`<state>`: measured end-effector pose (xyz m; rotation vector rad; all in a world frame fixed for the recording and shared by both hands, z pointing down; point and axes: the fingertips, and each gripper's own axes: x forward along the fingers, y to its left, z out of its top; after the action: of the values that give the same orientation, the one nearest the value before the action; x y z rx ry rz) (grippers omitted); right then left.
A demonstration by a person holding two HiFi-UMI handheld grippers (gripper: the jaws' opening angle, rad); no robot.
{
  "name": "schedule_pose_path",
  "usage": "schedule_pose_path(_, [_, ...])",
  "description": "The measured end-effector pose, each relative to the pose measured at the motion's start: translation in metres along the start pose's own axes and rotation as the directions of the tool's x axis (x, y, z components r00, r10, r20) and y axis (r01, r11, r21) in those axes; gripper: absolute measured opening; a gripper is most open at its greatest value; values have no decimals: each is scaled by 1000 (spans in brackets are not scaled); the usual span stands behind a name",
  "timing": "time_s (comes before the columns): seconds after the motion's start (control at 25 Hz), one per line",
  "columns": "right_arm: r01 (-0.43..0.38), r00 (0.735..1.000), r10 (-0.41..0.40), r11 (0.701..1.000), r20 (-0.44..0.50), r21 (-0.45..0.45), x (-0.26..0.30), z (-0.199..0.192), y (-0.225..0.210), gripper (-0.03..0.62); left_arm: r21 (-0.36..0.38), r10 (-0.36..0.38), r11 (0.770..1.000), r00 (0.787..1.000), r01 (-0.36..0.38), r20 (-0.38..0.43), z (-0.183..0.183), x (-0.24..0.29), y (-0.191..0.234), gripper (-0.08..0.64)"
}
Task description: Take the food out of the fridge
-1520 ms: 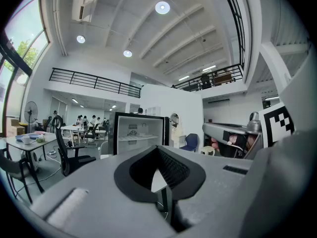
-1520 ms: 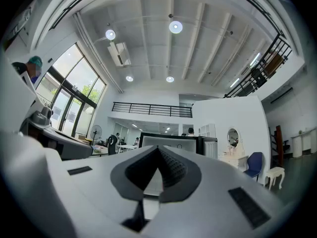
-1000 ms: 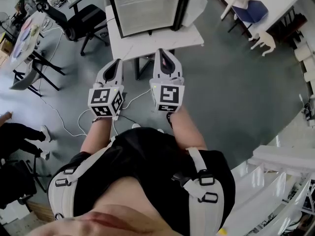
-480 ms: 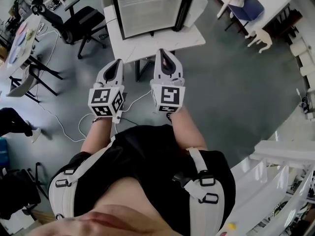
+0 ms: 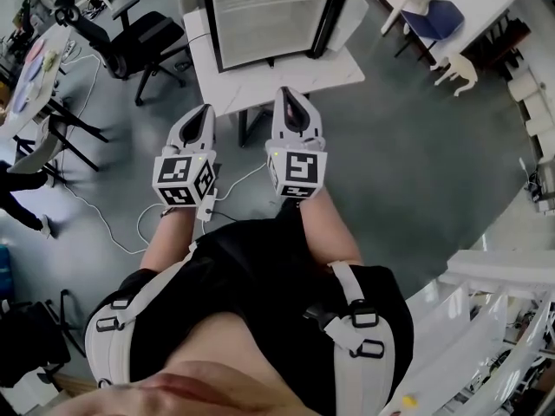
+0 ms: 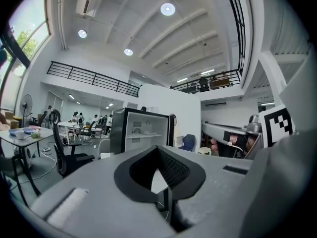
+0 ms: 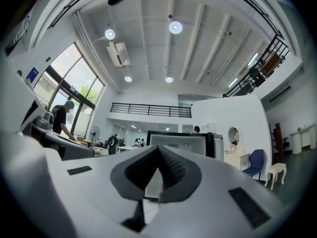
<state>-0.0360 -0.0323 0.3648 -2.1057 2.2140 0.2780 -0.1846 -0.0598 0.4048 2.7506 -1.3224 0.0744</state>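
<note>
A small black fridge [image 5: 269,11] stands on a white table [image 5: 286,74] ahead of me; its white inside and a wire shelf show, and I cannot make out any food. Both grippers are held side by side over the floor, short of the table. My left gripper [image 5: 205,109] is shut with nothing in it, and so is my right gripper [image 5: 288,94]. The fridge [image 6: 140,135] sits beyond the left jaws in the left gripper view, and the fridge [image 7: 181,143] lies straight beyond the right jaws in the right gripper view.
A black office chair [image 5: 139,37] stands left of the table. A blue chair [image 5: 438,16] and a white stool [image 5: 464,72] stand at the right. Cables [image 5: 121,224] run over the grey floor. A person's leg [image 5: 17,189] shows at the left edge.
The fridge and table have come nearer in the head view as both grippers moved towards them. The person at the left edge has shifted. Both grippers stay shut.
</note>
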Motion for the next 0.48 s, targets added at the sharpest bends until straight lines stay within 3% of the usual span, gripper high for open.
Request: schedule_pose_path(0.48, [-42,999,41,998,6,41,53,-23,-52,6,31,44,999,999,-43,-12,0,68,-6,2])
